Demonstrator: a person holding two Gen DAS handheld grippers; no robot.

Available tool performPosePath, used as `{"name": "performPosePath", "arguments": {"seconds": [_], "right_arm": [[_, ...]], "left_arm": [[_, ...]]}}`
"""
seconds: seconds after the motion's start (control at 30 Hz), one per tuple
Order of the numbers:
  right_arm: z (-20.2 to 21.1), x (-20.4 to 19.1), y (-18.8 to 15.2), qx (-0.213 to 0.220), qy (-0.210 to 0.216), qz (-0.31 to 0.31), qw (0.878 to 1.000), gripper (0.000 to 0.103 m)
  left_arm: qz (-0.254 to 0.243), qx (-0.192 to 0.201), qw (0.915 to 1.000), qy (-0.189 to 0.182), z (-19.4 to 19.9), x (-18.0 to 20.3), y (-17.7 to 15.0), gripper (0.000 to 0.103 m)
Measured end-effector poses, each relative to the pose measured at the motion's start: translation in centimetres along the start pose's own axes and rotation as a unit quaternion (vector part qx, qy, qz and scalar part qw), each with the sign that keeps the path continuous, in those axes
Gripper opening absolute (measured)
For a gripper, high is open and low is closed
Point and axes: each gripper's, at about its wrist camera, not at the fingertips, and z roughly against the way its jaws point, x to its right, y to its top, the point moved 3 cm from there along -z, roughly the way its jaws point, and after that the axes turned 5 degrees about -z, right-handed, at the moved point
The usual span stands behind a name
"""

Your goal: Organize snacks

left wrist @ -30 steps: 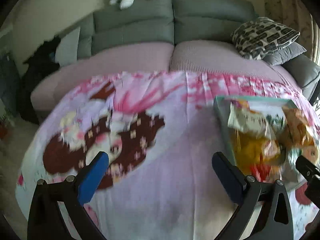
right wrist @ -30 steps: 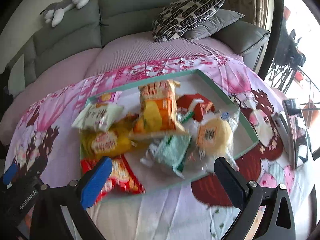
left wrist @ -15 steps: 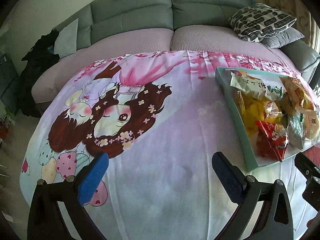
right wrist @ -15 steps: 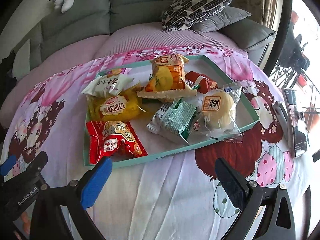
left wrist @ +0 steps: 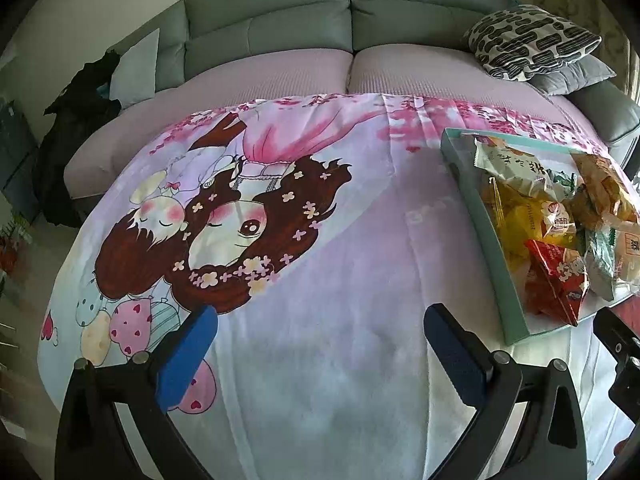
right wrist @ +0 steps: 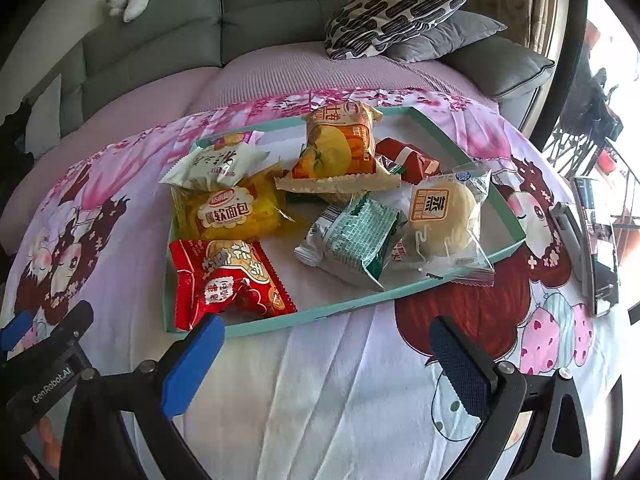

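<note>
Since every snack in view already sits inside the teal tray (right wrist: 276, 326), this fits two stages: a loose heap waiting to be sorted, or packs just gathered in. Can't tell which, so I'll only state the layout.

Tray contents, right wrist view: red pack (right wrist: 228, 280) at the near-left corner, overhanging the near rim. Yellow bread pack (right wrist: 230, 212) just behind it, white pack (right wrist: 218, 164) behind that at the far-left corner. Orange pack (right wrist: 340, 150) mid-tray, tilted up against a small red carton (right wrist: 412, 160). Green-white pack (right wrist: 356, 240) and clear bun pack (right wrist: 448, 220) overlap at the near-right; the bun's seal hangs over the near rim.

Tray sits on the cartoon tablecloth (right wrist: 320, 400), toward the table's right side. Left half of the table shows only cloth in the left wrist view.

Right gripper (right wrist: 324, 356): fingers spread wide, holding nothing, hovering off the tray's near edge. Left gripper (left wrist: 320, 340): also wide apart, empty, over bare cloth left of the tray.

If a pick follows, my judgement:
- take top-lying packs, not buried ones; overlaps will drag neighbours
- pinch on a crimped seal edge, film is slippery and puffy
- keep grip light on the bun
- watch the phone-like device (right wrist: 592, 240) at the table's right edge.
</note>
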Motion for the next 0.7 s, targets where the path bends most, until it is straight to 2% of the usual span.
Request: {"name": "performPosePath", "arguments": {"seconds": [0.7], "right_arm": [[-0.40, 0.50, 0.34, 0.002, 0.005, -0.010, 1.000, 0.103]], "left_arm": [[0.004, -0.004, 1.0000, 0.002, -0.68, -0.10, 0.14, 0.103]]}}
